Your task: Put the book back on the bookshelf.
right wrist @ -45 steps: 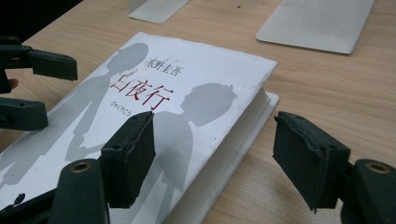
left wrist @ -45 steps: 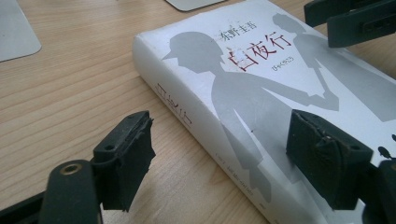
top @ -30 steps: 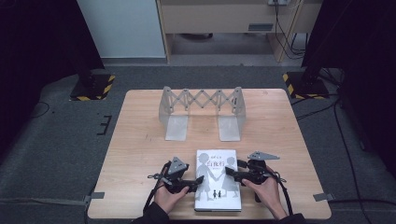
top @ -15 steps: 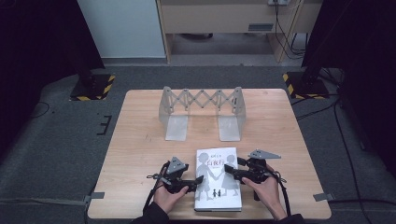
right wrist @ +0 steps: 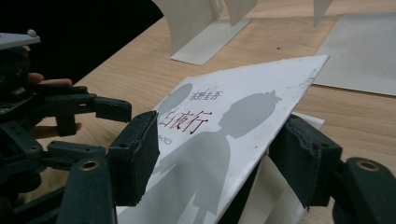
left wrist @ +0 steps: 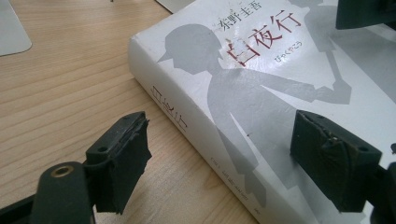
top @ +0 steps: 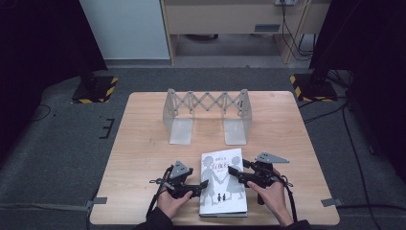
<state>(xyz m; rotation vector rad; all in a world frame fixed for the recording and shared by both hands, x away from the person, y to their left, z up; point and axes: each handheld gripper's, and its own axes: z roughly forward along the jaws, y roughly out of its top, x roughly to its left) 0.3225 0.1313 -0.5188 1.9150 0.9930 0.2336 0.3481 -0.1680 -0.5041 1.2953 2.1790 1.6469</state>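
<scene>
**Book at the near edge, a tool at each side**

On the near part of the light wooden counter (top: 143, 143) lies a thick white paperback book with grey silhouette figures and red lettering on its cover (top: 222, 182), its spine to the left.

At its left side, the left tool (top: 203, 184) reaches in level from the person's left hand (top: 170, 203). In the left gripper view its two black padded jaws stand apart, one over bare wood beside the spine, the other over the cover (left wrist: 261, 93); neither pad presses the book, so this tool is released.

On the right, the right tool (top: 234, 171), in the right hand (top: 273, 196), has its jaws astride the front cover, which is lifted off the pages at the right edge. In the right gripper view the cover (right wrist: 224, 140) slants between the pads; the jaws have just been closing, but they are still parted and not clenched on it.

Farther back, mid-counter, stands a grey metal expanding bookend rack with a scissor lattice (top: 206, 112), well apart from the book.
</scene>
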